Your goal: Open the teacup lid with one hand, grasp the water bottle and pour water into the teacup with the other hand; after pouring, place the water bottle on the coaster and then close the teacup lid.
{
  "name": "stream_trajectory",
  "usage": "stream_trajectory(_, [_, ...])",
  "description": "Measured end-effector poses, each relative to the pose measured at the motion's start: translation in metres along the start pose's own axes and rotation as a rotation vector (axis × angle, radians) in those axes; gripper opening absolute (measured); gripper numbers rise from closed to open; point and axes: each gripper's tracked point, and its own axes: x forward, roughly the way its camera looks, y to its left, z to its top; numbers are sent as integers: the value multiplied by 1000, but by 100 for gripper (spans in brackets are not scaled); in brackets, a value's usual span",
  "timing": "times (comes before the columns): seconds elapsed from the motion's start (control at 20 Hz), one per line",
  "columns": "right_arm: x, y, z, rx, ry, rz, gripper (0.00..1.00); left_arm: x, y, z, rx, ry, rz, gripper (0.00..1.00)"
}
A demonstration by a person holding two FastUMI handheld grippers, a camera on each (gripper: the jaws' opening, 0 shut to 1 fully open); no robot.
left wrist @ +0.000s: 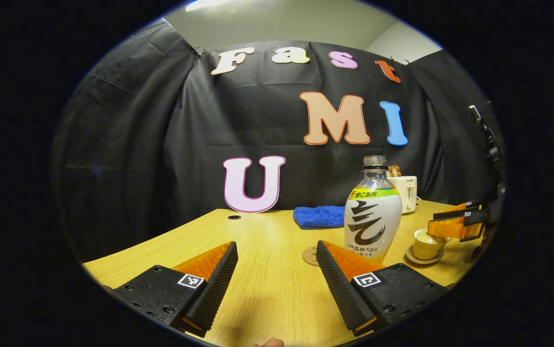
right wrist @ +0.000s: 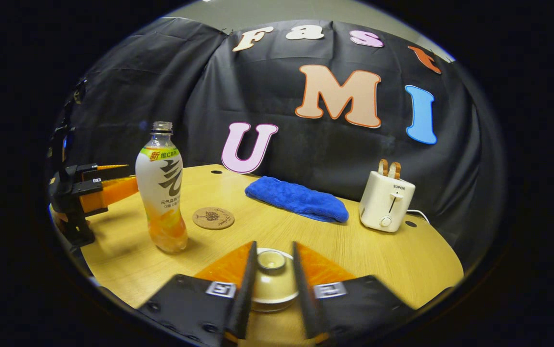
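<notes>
**On the round table: bottle upright, lid between the right fingers**

On the wooden table [right wrist: 392, 260] the water bottle [right wrist: 161, 193] stands upright with its cap off, some orange liquid in its lower part. Just beside it, toward the back, lies the round cork coaster [right wrist: 213, 218], bare and apart from the bottle's base. Farther back a blue cloth [right wrist: 296, 198] lies folded, and a white toaster [right wrist: 385, 202] stands at the right rear with two slices sticking out of it.

In the right gripper view, the right hand-held gripper [right wrist: 274, 279] has its fingers set close on either side of the teacup lid [right wrist: 272, 272], which sits on the teacup. The fingers flank the lid's dome and knob; whether both actually press on it cannot be told from this angle. In the left gripper view the same gripper appears at the right edge, reaching over the teacup [left wrist: 426, 244], which rests on its saucer [left wrist: 421, 259] to the right of the bottle.

The left hand-held gripper [left wrist: 277, 284] is held low over the table with its fingers wide apart and nothing between them. The bottle stands ahead of its right finger, not touched. In the right gripper view this gripper shows at the far left, near the bottle, with a gap between them.
</notes>
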Motion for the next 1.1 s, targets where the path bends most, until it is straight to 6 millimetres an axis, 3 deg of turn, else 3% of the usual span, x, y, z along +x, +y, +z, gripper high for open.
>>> stream_trajectory(0.1, [1, 2, -1, 0, 3, -2, 38, 0, 0, 0, 0, 1, 0, 96])
stream_trajectory(0.2, [2, 2, -2, 12, 11, 0, 43, 0, 0, 0, -1, 1, 0, 96])
stream_trajectory(0.25, [2, 4, -1, 18, 13, 15, 38, 0, 0, 0, -1, 1, 0, 95])
stream_trajectory(0.3, [3, 5, -4, 34, 18, 16, 42, 0, 0, 0, 0, 1, 0, 96])
stream_trajectory(0.35, [3, 4, -3, 37, 17, 19, 33, 0, 0, 0, -1, 0, 0, 96])
stream_trajectory(0.7, [2, 2, -1, 84, 14, 22, 31, 0, 2, -1, -2, 2, 7, 96])
stream_trajectory(1.1, [-8, -20, 17, 151, -33, -12, 29, -7, -7, -1, -5, 6, -38, 96])
